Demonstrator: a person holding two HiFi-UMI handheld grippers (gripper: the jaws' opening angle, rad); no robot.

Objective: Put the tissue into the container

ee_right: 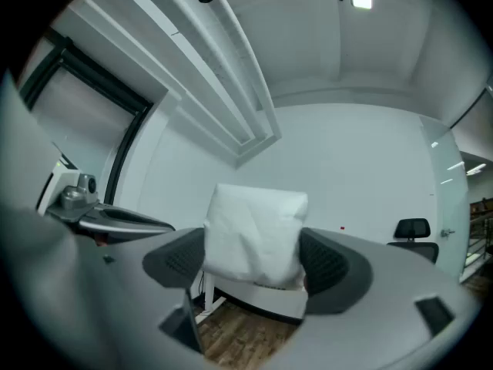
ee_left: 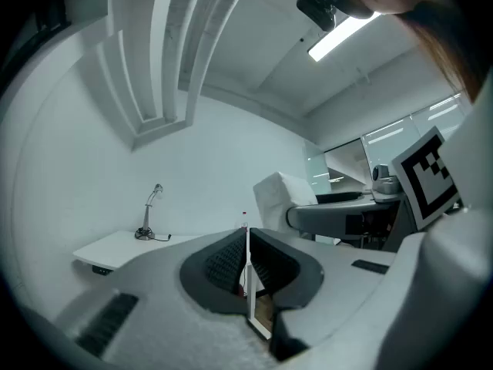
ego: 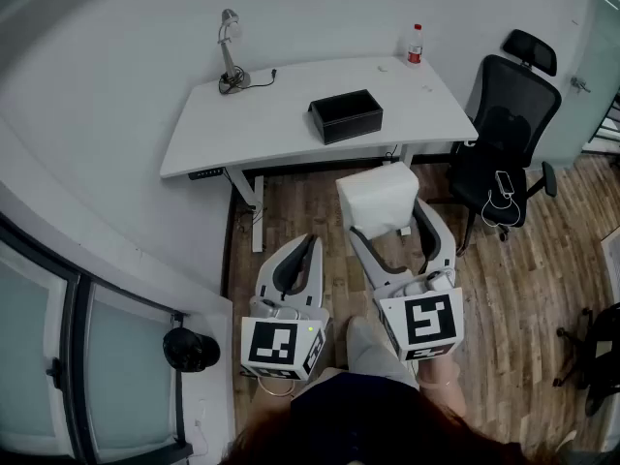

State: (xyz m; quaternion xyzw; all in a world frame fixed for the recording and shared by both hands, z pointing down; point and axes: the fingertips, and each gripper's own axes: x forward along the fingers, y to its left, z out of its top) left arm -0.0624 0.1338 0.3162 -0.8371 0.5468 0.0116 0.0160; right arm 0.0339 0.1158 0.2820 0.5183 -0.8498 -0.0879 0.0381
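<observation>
Desk (ego: 271,114), white and set against the wall, carries three things. One black container (ego: 346,115) sits at the desk's middle, one lamp (ego: 231,51) at its far left corner, and one bottle (ego: 415,44) with a red cap at its far right edge. One black chair (ego: 509,143) stands at the desk's right end, with a small white item on its seat. Only bare wood floor (ego: 291,211) lies between the grippers and the desk's near edge.

Two grippers are held level, short of the desk and over the floor. The right gripper (ego: 389,226) has its jaws spread wide and clamped on the one tissue (ego: 379,198), a soft white pack. The pack hangs in the air before the desk's near edge, roughly in line with the container but a little toward the chair, and well apart from it. The left gripper (ego: 310,245), on the lamp side and farther from the desk, has its jaws closed together with nothing in them.

The head view alone shows the container; neither gripper view has it. The right gripper view shows the pads (ee_right: 327,264) pressing both sides of the pack, which hides most of the desk behind it. Only the chair's headrest and a red speck where the bottle stands clear it. The left gripper view shows the lamp and the desk's left end past its shut jaws, with the tissue and the right gripper off toward the chair side.
</observation>
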